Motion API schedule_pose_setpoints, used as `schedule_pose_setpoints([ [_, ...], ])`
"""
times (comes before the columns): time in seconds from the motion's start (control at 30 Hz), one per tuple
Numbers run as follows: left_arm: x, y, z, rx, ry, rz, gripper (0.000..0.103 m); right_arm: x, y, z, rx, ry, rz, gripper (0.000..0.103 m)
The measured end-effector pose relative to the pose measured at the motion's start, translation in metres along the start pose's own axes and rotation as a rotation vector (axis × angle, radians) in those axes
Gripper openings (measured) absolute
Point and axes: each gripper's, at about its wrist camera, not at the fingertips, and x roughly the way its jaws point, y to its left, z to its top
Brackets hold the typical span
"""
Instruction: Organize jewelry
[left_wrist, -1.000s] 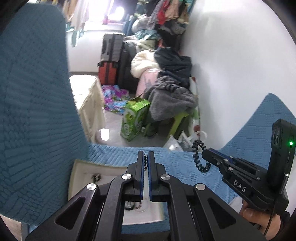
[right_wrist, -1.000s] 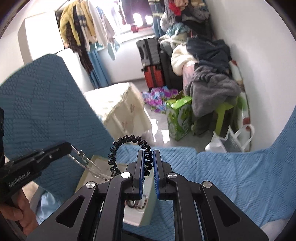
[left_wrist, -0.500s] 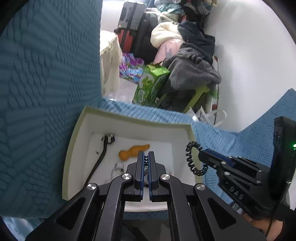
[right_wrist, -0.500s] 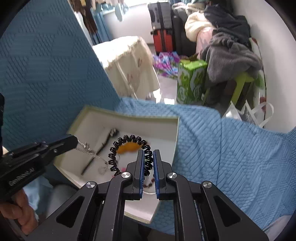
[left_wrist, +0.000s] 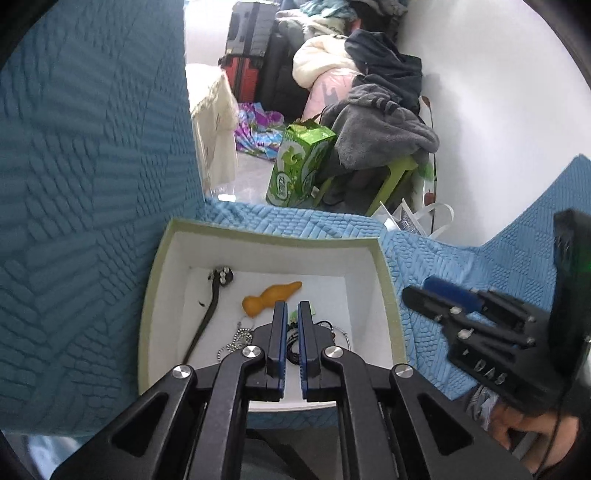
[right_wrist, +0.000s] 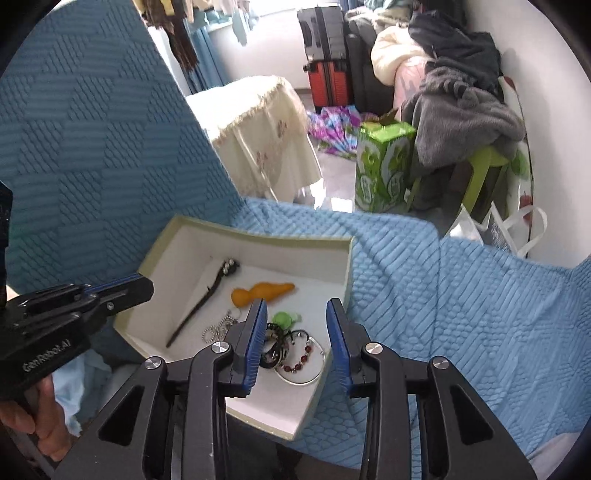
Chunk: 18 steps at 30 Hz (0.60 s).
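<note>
Both grippers hang over the open white box (right_wrist: 258, 240) on the blue quilted cover (right_wrist: 443, 295). The left hand-held gripper (left_wrist: 289, 314) has its jaws opening, a narrow gap between them with nothing pressed by the pads. The right hand-held gripper (right_wrist: 297, 314) is opening too, jaws well apart and empty. In the box lie a dark hair stick (right_wrist: 201, 301), an orange piece (right_wrist: 262, 291), a bead chain (right_wrist: 218, 328), a green piece (right_wrist: 282, 318) and a bangle with red beads (right_wrist: 301, 363) (a tangled heap near the front corner).
</note>
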Motion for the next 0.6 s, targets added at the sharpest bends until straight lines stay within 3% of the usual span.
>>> schedule_pose_setpoints([
  [0.07,-0.017,-0.005,0.004,0.002,-0.038,0.014,0.05,-0.016,-0.004,0.009,0.01,-0.018,0.001,0.034],
  [0.1,-0.028,-0.008,0.007,-0.001,-0.067,0.014,0.054,-0.023,-0.006,0.013,0.011,-0.027,0.003,0.037],
  [0.43,-0.14,-0.041,0.031,0.018,-0.243,0.038,0.057,-0.148,-0.01,0.054,-0.019,-0.265,0.018,0.051],
  [0.5,-0.164,-0.05,0.033,0.032,-0.287,0.039,0.066,-0.177,-0.009,0.056,-0.026,-0.32,0.017,0.053],
  [0.53,-0.173,-0.055,0.033,0.042,-0.306,0.041,0.068,-0.186,-0.008,0.056,-0.029,-0.337,0.013,0.056],
  [0.6,-0.192,-0.066,0.031,0.07,-0.347,0.048,0.08,-0.209,-0.006,0.054,-0.038,-0.386,0.01,0.075],
])
